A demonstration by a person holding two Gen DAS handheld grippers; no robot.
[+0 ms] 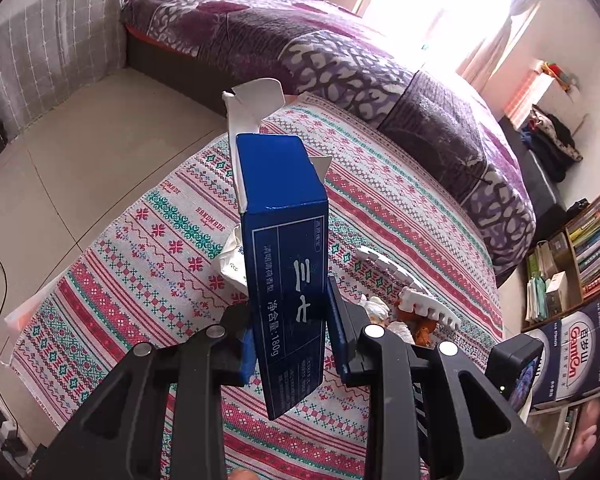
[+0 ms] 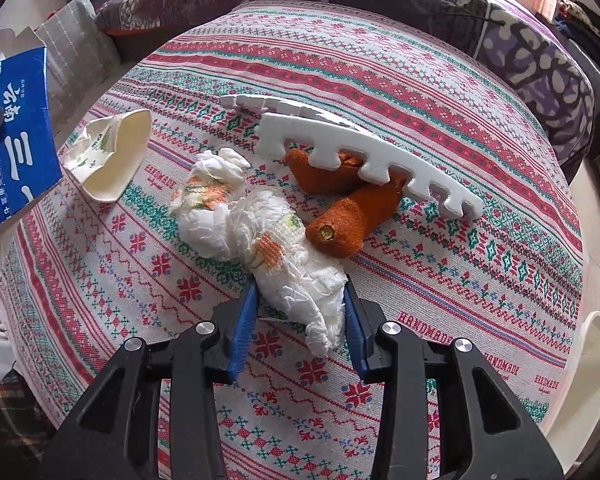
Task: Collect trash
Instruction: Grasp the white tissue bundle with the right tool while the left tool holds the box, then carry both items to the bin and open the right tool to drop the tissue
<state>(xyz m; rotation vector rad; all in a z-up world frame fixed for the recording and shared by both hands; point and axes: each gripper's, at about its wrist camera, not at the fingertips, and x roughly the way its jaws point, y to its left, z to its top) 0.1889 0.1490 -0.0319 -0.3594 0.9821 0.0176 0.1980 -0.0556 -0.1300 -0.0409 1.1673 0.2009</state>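
While clenched on a blue carton [image 1: 286,276] up left of the foam strip [image 2: 364,156], grasping crumpled tissue [image 2: 300,280] just below it.

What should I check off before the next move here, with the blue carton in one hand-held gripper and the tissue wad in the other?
1. Left hand-held gripper clamped on the blue carton: ok, carton lifted clear of the cloth.
2. Carton's torn top flaps open: contents cannot tell.
3. Right hand-held gripper closed on the tissue wad: ok, pads press its near end.
4. Wad free of the orange peel: not ok, they touch.
5. Wad lifted: not ok, it lies on the tablecloth.
6. Remaining trash: not ok, crushed paper cup and white foam strip remain.
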